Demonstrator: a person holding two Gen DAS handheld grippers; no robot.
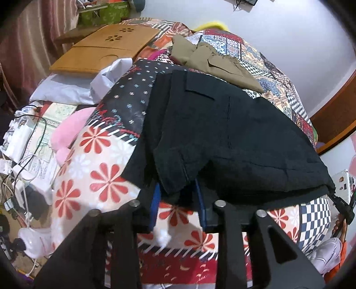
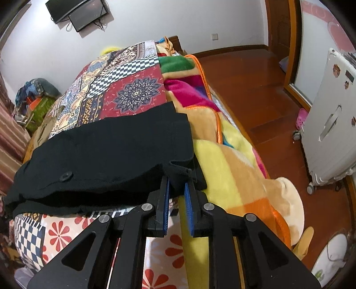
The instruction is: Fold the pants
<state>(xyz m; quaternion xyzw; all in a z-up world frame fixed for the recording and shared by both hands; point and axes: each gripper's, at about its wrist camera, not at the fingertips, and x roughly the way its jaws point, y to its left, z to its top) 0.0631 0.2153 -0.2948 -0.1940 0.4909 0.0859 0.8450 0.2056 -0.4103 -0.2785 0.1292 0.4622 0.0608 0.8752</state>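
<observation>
From the left wrist view, the black pants (image 1: 222, 133) lay folded over on the patchwork quilt (image 1: 95, 169), their near edge draped over the tips of the left gripper (image 1: 178, 200). Its jaws stood apart, the blue pads (image 1: 154, 204) on either side of a hanging corner of the cloth, with a visible gap, so the pads did not press on it. Beyond the pants sat a brown garment (image 1: 213, 64), rumpled, and further left a wooden board (image 1: 104, 49) with flower cut-outs. A white cloth (image 1: 73, 86) and a pink plush (image 1: 69, 131) lay beside the quilt's left edge, and a tangle of cables (image 1: 22, 155) ran along the far left. A white suitcase (image 1: 342, 182) showed at the right rim.

From the right wrist view, the pants (image 2: 106, 155) stretched leftward across the quilt (image 2: 124, 89), a button (image 2: 66, 176) showing near the waistband. The right gripper (image 2: 178, 189) had its jaws narrow, the blue pads (image 2: 189, 209) set close on either side of the near corner of the fabric; I could not tell whether they pinched it or merely flanked it. To the right lay a bright fleece blanket (image 2: 233, 166) with orange trim, then red wooden floor (image 2: 255, 89). The suitcase (image 2: 329, 124) stood on its wheels at the right, and two screens (image 2: 77, 11) hung on the wall.
</observation>
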